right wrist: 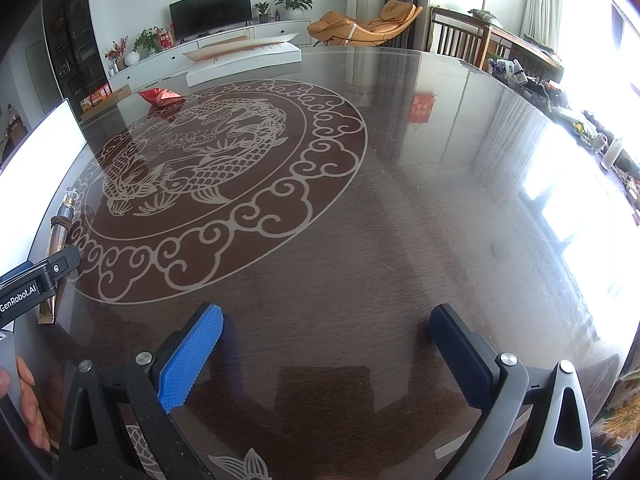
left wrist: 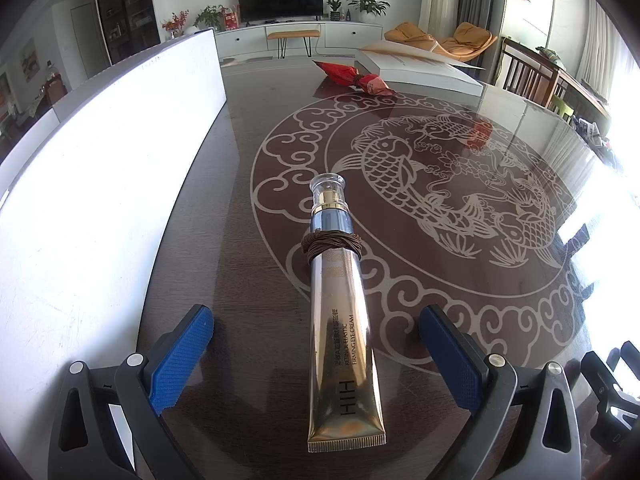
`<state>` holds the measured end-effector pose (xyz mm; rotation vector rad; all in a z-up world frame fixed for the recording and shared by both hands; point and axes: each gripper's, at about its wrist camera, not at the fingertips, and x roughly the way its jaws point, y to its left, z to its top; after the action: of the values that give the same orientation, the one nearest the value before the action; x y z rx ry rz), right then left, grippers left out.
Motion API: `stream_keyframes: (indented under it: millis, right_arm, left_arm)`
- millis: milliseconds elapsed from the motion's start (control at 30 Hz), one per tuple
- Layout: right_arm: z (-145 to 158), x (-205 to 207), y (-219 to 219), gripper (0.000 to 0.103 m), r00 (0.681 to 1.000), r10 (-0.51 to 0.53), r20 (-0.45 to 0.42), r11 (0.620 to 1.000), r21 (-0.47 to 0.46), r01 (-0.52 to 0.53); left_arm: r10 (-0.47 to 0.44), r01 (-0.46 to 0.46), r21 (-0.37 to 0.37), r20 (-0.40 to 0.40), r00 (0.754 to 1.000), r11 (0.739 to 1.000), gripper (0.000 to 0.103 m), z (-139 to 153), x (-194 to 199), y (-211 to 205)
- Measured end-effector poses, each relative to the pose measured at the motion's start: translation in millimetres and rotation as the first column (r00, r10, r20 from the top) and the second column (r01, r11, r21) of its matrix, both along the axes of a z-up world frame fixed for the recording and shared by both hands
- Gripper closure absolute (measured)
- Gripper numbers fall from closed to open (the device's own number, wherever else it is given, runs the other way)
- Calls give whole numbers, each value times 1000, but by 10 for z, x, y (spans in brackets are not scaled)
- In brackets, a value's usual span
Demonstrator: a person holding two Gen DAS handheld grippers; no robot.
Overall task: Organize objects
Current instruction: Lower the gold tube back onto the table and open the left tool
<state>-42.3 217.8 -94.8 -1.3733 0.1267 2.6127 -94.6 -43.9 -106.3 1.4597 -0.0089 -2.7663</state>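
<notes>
A gold eye cream tube (left wrist: 344,344) with a clear cap and a brown hair tie (left wrist: 331,244) wound round its neck lies flat on the dark table (left wrist: 224,264), cap pointing away. My left gripper (left wrist: 316,334) is open, its blue pads on either side of the tube's lower half without touching it. In the right wrist view the same tube (right wrist: 60,232) lies at the far left, partly behind the left gripper's body. My right gripper (right wrist: 326,332) is open over bare table, with nothing between its fingers.
A large white box (left wrist: 100,168) stands along the table's left side. A red packet (left wrist: 354,76) and a flat white box (left wrist: 424,66) lie at the far end. The table has a pale fish-and-cloud pattern (right wrist: 208,184). A hand (right wrist: 28,404) shows at lower left.
</notes>
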Motion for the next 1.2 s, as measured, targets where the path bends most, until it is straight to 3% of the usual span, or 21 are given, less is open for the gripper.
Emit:
stream_keyframes:
  millis: [267, 400, 600, 800, 1067, 1167, 1200]
  right_arm:
    - [-1, -2, 2, 0, 1000, 9, 2, 1000, -3, -9]
    - [-2, -191, -14, 0, 992, 123, 31, 992, -12, -123]
    - [-37, -1049, -143, 0, 959, 284, 24, 959, -5, -284]
    - [-70, -2091, -607, 0, 902, 432, 15, 902, -5, -432]
    - [-113, -3205, -1350, 0, 876, 482, 12, 876, 6, -482]
    - [-100, -3449, -1579, 1, 867, 497, 0, 866, 66, -496]
    - [-91, -3498, -1637, 8, 858, 513, -9, 856, 83, -511]
  left_arm:
    - [-1, 1, 1, -2, 1000, 1000, 0, 3, 8, -1]
    - [-1, 1, 2, -3, 1000, 1000, 0, 11, 12, -2]
    - [-1, 1, 1, -3, 1000, 1000, 0, 8, 10, 0]
    - [-3, 3, 3, -5, 1000, 1000, 0, 18, 23, 1]
    - [-3, 3, 4, -5, 1000, 1000, 0, 20, 26, 3]
    - [-3, 3, 4, -5, 1000, 1000, 0, 19, 25, 3]
    - [-3, 3, 4, -5, 1000, 1000, 0, 19, 24, 3]
